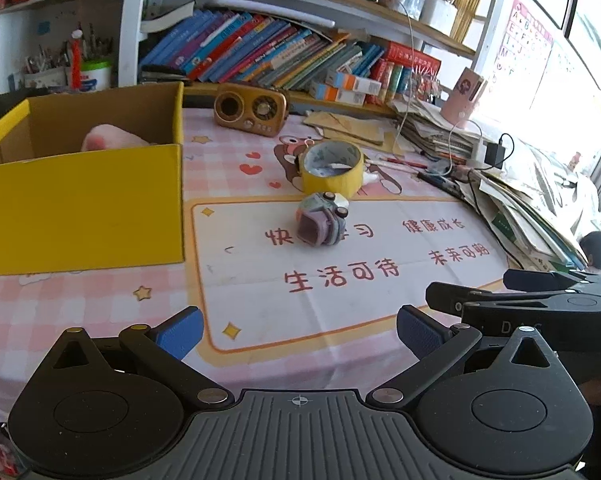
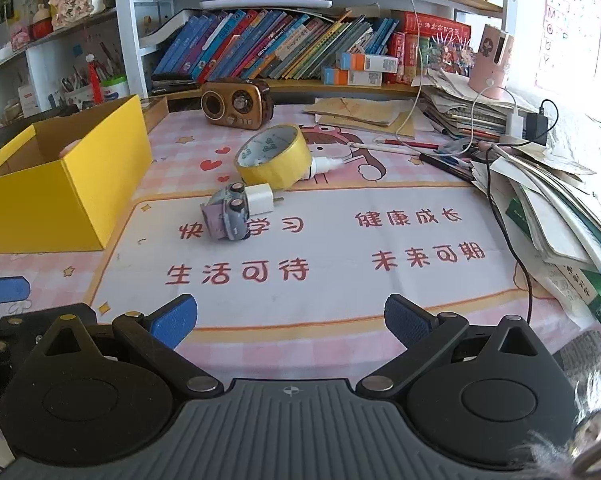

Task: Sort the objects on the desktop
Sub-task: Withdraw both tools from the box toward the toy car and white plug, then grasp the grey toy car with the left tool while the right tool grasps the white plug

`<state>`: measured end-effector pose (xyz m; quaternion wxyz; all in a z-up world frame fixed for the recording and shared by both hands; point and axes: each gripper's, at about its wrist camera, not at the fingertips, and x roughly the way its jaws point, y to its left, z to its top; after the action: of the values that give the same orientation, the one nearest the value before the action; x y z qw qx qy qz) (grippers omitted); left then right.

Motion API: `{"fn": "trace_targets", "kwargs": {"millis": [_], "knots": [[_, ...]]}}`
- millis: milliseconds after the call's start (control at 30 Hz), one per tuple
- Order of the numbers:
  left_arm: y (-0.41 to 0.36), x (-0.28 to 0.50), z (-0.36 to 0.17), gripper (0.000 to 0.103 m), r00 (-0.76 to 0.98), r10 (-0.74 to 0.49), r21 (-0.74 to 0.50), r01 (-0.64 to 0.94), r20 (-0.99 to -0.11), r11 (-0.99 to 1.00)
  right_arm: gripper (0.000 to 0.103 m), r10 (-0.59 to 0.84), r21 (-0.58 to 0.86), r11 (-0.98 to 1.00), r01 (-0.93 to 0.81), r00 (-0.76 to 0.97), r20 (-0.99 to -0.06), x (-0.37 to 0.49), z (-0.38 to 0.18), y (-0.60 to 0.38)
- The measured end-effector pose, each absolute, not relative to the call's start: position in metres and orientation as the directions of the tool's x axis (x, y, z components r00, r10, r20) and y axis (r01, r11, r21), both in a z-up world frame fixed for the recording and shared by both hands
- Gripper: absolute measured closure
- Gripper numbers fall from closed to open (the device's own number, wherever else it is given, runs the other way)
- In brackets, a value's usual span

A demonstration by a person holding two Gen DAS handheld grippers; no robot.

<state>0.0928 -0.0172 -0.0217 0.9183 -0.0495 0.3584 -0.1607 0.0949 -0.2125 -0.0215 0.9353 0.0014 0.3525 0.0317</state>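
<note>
A small toy car (image 1: pixel 320 220) (image 2: pixel 227 216) lies on its side in the middle of the printed mat. A white plug adapter (image 2: pixel 260 199) rests against it. Behind them leans a yellow tape roll (image 1: pixel 332 167) (image 2: pixel 274 157), with a small white glue bottle (image 2: pixel 327 165) beside it. An open yellow box (image 1: pixel 80 196) (image 2: pixel 56 184) stands at the left, with something pink (image 1: pixel 112 138) inside. My left gripper (image 1: pixel 300 332) hovers open over the mat's near edge. My right gripper (image 2: pixel 290 322) is open too, empty, just right of the left one.
A brown retro radio (image 1: pixel 252 109) (image 2: pixel 236 103) sits at the back. Piles of papers and books (image 2: pixel 548 208) with cables crowd the right side. Pens (image 2: pixel 412 145) lie behind the tape. A bookshelf (image 1: pixel 268 52) lines the rear.
</note>
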Motion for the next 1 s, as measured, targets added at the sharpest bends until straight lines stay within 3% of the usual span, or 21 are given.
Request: {"fn": "trace_targets", "kwargs": {"millis": [1000], "knots": [[-0.085, 0.175, -0.037, 0.001, 0.693, -0.185, -0.146, 0.115, -0.697, 0.983, 0.003, 0.207, 0.140, 0.978, -0.152, 0.724, -0.658, 0.196, -0.030, -0.281]]}}
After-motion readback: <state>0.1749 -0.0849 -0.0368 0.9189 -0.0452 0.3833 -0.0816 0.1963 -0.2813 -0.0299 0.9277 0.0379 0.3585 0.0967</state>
